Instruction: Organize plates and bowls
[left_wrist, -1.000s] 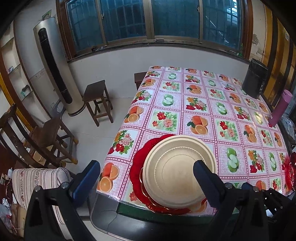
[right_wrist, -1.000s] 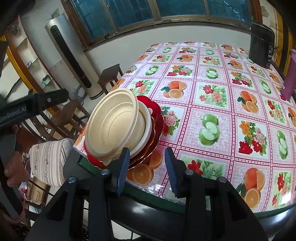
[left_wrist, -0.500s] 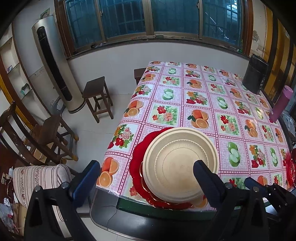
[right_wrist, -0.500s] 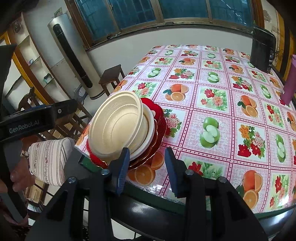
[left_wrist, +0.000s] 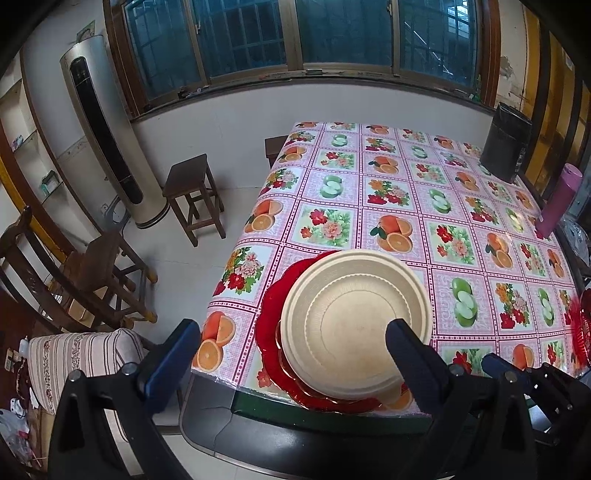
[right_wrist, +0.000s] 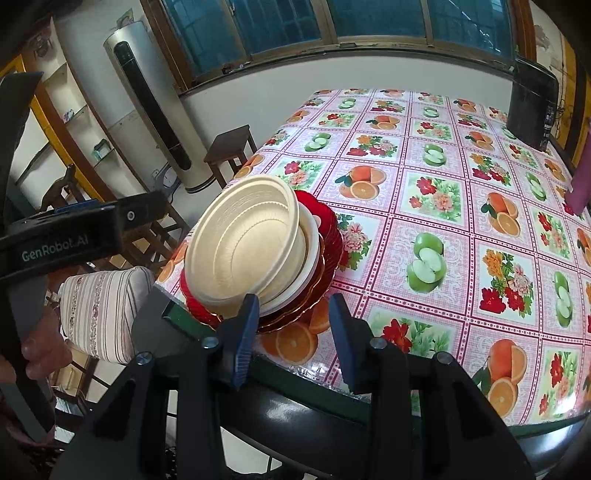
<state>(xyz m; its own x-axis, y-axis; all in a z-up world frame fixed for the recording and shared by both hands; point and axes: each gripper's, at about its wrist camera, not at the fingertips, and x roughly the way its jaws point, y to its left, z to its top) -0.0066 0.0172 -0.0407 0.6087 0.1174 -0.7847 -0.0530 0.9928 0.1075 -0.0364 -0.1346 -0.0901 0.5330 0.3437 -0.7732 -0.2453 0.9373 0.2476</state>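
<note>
A stack stands at the table's near left corner: cream bowls (left_wrist: 351, 317) nested on red scalloped plates (left_wrist: 273, 321). In the right wrist view the top cream bowl (right_wrist: 243, 243) sits on a white one, over the red plates (right_wrist: 325, 229). My left gripper (left_wrist: 291, 350) is open and empty, pulled back above the stack's near side. My right gripper (right_wrist: 291, 332) is open and empty, just in front of the stack, its left finger (right_wrist: 240, 339) near the plates' rim. The left gripper's body (right_wrist: 62, 236) shows at left.
The table has a fruit-and-flower cloth (left_wrist: 406, 206). A black box (left_wrist: 506, 144) and a purple bottle (left_wrist: 557, 199) stand at the far right. Another red dish (left_wrist: 583, 325) shows at the right edge. Stools (left_wrist: 192, 192), chairs and a striped cushion (left_wrist: 81, 354) stand left of the table.
Both grippers have drawn back and risen slightly from the stack; the stack looks smaller and farther. Both stay open. The stack has not moved.
</note>
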